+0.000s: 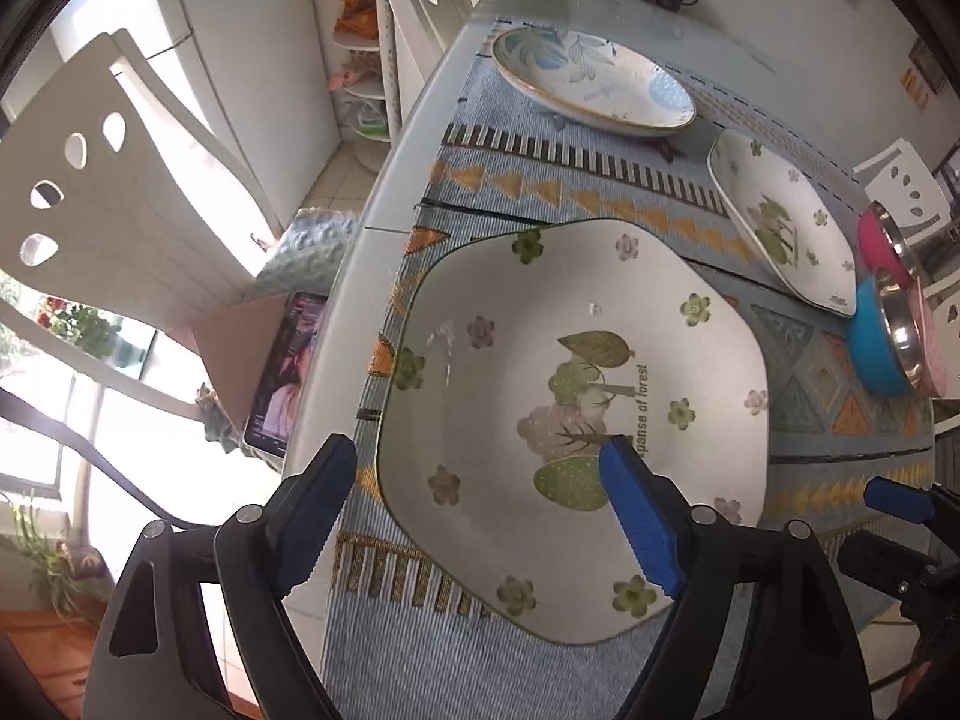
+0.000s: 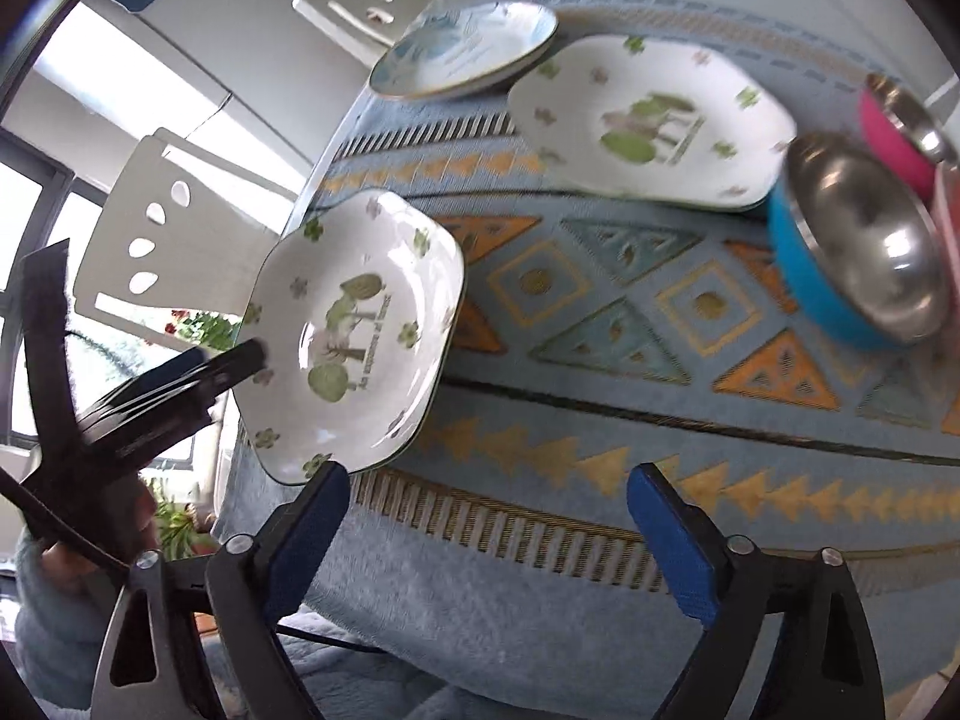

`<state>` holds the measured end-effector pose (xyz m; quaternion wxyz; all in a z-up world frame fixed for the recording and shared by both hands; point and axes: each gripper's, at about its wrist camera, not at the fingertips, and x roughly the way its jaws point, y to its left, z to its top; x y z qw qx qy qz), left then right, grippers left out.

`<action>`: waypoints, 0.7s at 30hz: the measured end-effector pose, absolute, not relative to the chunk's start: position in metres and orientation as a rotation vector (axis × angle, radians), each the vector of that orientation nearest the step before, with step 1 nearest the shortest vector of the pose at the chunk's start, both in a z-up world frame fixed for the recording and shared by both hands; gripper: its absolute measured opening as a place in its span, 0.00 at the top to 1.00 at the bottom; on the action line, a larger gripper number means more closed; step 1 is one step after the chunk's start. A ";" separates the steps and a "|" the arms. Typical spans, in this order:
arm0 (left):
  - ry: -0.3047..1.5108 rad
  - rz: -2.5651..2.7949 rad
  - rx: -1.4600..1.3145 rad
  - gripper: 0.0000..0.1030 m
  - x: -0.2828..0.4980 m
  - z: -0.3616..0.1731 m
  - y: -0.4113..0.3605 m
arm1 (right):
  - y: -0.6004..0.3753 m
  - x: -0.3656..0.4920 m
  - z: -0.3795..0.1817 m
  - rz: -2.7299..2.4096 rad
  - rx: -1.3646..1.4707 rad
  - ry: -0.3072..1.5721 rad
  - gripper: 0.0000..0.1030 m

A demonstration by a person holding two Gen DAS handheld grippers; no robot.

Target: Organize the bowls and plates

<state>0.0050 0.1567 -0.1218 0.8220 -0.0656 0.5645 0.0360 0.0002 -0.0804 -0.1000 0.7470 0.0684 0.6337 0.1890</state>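
Near square plate (image 1: 576,348) with forest print lies at the corner of the blue patterned runner (image 2: 600,324). Left gripper (image 1: 480,492) straddles its rim, jaws apart, not pressing. Right gripper (image 2: 486,516) hangs open, empty, over the runner. Blue bowl (image 2: 840,252) stands beyond.

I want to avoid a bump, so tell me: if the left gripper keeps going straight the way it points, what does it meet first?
Most likely the near tree-print plate. The left gripper is open and points steeply down at its near-left part, one finger outside the rim, one over the inside. Depth is hard to judge.
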 end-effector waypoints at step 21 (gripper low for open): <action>1.233 0.011 0.036 0.45 0.025 -0.139 0.151 | -0.034 0.009 -0.154 0.359 0.172 1.257 0.51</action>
